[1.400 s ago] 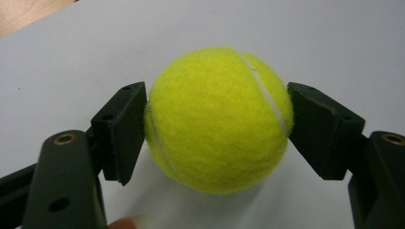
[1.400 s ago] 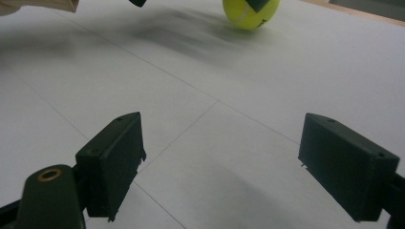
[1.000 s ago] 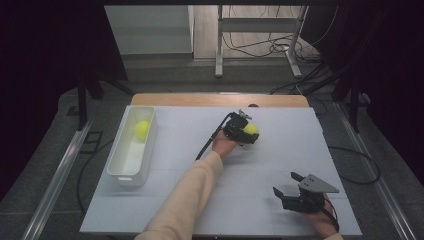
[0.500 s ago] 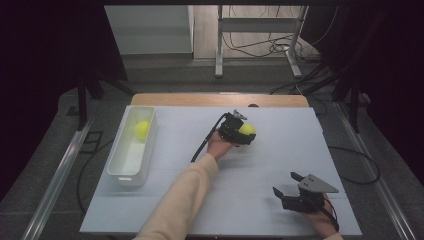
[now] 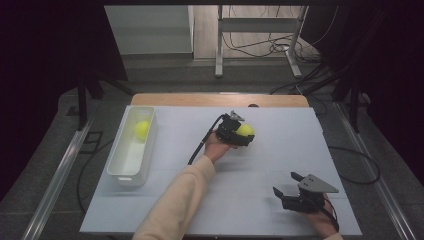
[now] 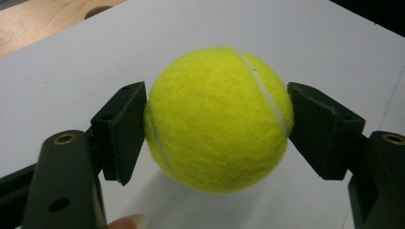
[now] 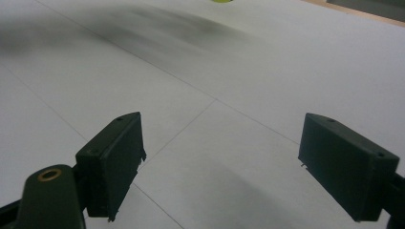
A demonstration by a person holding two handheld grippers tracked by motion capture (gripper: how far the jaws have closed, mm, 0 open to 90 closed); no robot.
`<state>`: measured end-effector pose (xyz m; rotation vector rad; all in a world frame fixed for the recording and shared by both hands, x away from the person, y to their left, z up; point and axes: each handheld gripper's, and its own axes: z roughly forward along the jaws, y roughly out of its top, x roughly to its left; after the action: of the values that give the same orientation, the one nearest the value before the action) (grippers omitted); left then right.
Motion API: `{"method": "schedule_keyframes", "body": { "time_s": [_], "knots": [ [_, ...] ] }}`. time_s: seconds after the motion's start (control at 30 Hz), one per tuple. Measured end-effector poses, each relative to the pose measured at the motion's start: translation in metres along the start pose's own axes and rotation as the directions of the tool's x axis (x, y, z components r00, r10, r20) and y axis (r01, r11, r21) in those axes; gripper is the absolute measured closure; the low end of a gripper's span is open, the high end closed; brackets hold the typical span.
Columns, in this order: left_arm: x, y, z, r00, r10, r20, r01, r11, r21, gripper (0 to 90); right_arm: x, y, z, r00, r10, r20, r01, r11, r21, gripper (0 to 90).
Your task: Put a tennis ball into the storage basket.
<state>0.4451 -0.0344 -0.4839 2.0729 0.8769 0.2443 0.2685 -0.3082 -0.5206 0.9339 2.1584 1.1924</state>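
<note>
The broad white surface carries everything I can see. Well off to the left of my left tool sits the long white plastic tub, with one yellow-green felt tennis ball lying in its far end. My left tool is out over the far middle of the surface, and its two black jaws are closed onto a second yellow-green felt tennis ball, one pad at each side, roughly across its widest part. From the shadow under it in the left gripper view, I judge the ball is just clear of the surface. My right tool sits near me, well apart from the left one, jaws spread wide with nothing between them.

The risk I see is the grip itself. The pads touch a round, fuzzy ball at two small patches, so a quick swing toward the tub could let it roll or squirt out. If it drops, it would bounce and likely run off the surface.
</note>
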Motion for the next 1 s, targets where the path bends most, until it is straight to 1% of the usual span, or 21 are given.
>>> {"method": "schedule_keyframes", "body": {
  "time_s": [0.33,0.6,0.67,1.0],
  "knots": [
    [-0.004,-0.002,-0.011,0.9999,0.0,0.012,0.001,0.9999,-0.017,25.8,0.0,0.0,0.0,1.0,0.0,0.001,0.0,1.0,0.002,16.2],
    [-0.004,-0.006,-0.019,0.9998,-0.006,0.019,0.007,0.9994,-0.035,25.8,0.0,0.0,0.0,1.0,0.001,0.002,-0.001,1.0,0.005,16.1],
    [-0.003,-0.007,-0.021,0.9998,-0.001,0.018,0.001,0.9994,-0.035,25.8,0.0,0.0,0.0,1.0,0.001,0.002,-0.001,1.0,0.005,16.2],
    [-0.002,-0.013,-0.026,0.9996,-0.014,0.024,0.015,0.9987,-0.048,25.8,0.0,0.0,0.0,1.0,0.0,0.003,0.0,1.0,0.007,16.2]
  ]
}}
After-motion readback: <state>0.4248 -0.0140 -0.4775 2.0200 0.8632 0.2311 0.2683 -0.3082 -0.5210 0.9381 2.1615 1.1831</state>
